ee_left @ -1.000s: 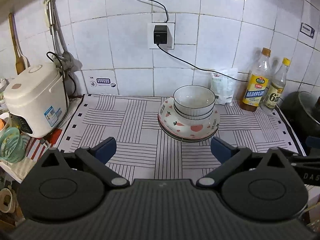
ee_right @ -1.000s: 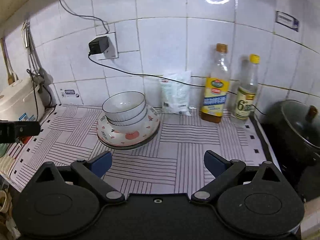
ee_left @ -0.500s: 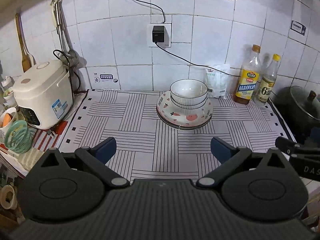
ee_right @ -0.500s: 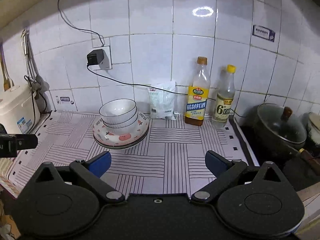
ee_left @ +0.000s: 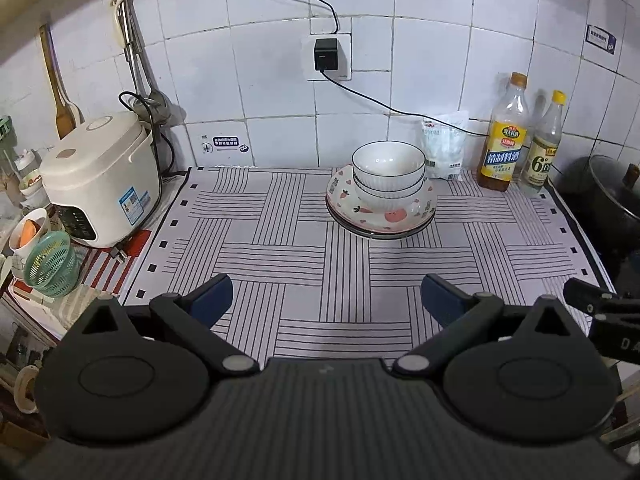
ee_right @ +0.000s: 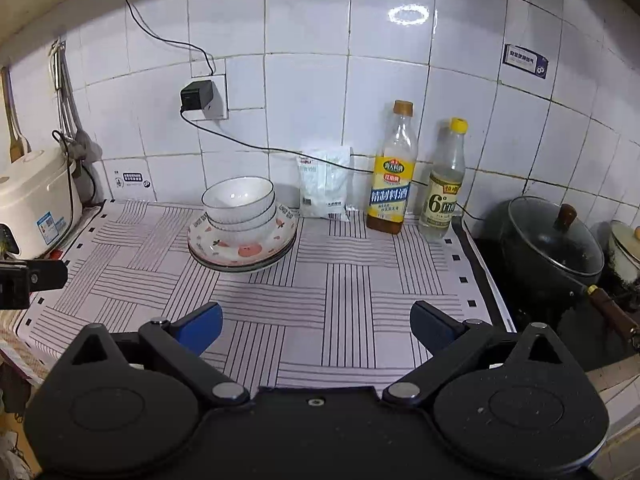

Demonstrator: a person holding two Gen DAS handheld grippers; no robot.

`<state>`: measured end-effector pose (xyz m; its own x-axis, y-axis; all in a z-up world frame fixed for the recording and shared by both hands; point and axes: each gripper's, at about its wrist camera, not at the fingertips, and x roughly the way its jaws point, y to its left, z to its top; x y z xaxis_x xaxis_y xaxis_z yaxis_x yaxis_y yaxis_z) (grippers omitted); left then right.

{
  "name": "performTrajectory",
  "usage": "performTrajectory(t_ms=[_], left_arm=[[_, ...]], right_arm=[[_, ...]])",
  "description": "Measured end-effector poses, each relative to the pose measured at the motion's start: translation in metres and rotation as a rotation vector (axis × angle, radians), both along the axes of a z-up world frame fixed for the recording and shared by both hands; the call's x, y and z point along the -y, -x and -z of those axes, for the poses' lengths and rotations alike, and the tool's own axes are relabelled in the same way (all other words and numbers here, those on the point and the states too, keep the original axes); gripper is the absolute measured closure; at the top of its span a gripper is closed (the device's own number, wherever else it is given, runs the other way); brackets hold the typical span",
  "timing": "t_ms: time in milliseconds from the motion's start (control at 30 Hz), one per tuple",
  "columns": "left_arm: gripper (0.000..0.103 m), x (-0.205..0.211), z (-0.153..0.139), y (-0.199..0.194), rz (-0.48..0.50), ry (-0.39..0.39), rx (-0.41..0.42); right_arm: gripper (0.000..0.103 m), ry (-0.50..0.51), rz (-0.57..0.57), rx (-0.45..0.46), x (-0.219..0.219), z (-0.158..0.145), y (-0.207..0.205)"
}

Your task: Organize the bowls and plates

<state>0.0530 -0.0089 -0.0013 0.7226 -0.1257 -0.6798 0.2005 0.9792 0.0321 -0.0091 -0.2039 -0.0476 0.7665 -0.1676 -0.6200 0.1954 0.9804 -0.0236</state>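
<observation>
Toward the back edge of the tabletop (ee_left: 304, 256), right of centre, stand the bowls (ee_left: 388, 170), two nested and upright, set on the plates (ee_left: 380, 216), which are stacked flat on the striped mat (ee_left: 256, 216). A salt bag (ee_left: 444, 152) and two bottles (ee_left: 504, 148) stand just beside the stack, along the wall. A rice cooker (ee_left: 100, 180) occupies the back left corner; a lidded pot (ee_right: 556, 240) sits off the right edge.

Your left gripper (ee_left: 324, 296) hangs over the front edge with jaws spread wide and nothing between them. Your right gripper (ee_right: 316, 324) is likewise released and empty, well apart from the stack.

Assessment: the crockery appears already gathered in one pile, so the step in hand is most likely withdrawal or a final check. Keep both sets of jaws released and clear of the stack. Should you adjust it, approach from the front, not from the wall side where the bottles crowd in. Grip the plate rim low and steady; the upper bowl sits loose and could tip. Move slowly, since glazed ware slides on itself.
</observation>
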Motion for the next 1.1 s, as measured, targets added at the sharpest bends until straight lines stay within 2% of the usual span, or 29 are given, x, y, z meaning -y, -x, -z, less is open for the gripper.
performTrajectory(t_ms=[333, 600, 1100], left_arm=[[0.001, 0.005, 0.006, 0.011, 0.037, -0.014, 0.013], [0.001, 0.008, 0.007, 0.015, 0.014, -0.041, 0.077], [0.001, 0.012, 0.013, 0.014, 0.008, -0.023, 0.056]], right_arm=[[0.002, 0.002, 0.007, 0.015, -0.003, 0.001, 0.009], [0.002, 0.003, 0.015, 0.042, -0.006, 0.004, 0.014], [0.002, -0.010, 0.029, 0.026, -0.001, 0.012, 0.011]])
